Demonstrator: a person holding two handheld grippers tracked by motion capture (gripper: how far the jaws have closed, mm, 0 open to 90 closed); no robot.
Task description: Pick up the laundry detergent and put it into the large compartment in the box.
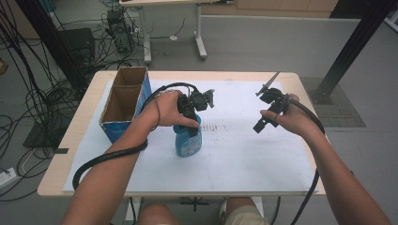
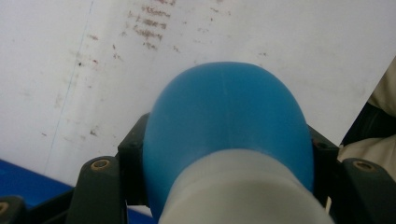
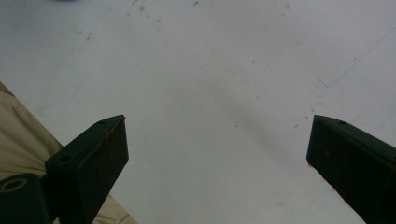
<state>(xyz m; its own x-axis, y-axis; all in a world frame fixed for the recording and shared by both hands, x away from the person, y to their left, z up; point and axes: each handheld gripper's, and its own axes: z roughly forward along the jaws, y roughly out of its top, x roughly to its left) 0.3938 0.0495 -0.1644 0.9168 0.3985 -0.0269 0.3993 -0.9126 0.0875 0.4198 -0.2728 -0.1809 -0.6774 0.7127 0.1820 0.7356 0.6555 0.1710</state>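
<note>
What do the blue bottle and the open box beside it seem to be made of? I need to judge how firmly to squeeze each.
Blue bottle: probably plastic, smooth with a soft sheen on its rounded shoulder, whitish neck, printed label. Box: most likely cardboard, matte brown inside with thin walls and a divider, blue printed outside. The left gripper clamps the bottle.

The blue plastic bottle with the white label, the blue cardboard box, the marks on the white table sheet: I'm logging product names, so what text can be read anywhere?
None is legible.
Blue plastic bottle, held by the left gripper: label print too small and blurred.
Blue cardboard box: no text visible.
White table sheet: faint dark marks, unreadable smudges.
</note>
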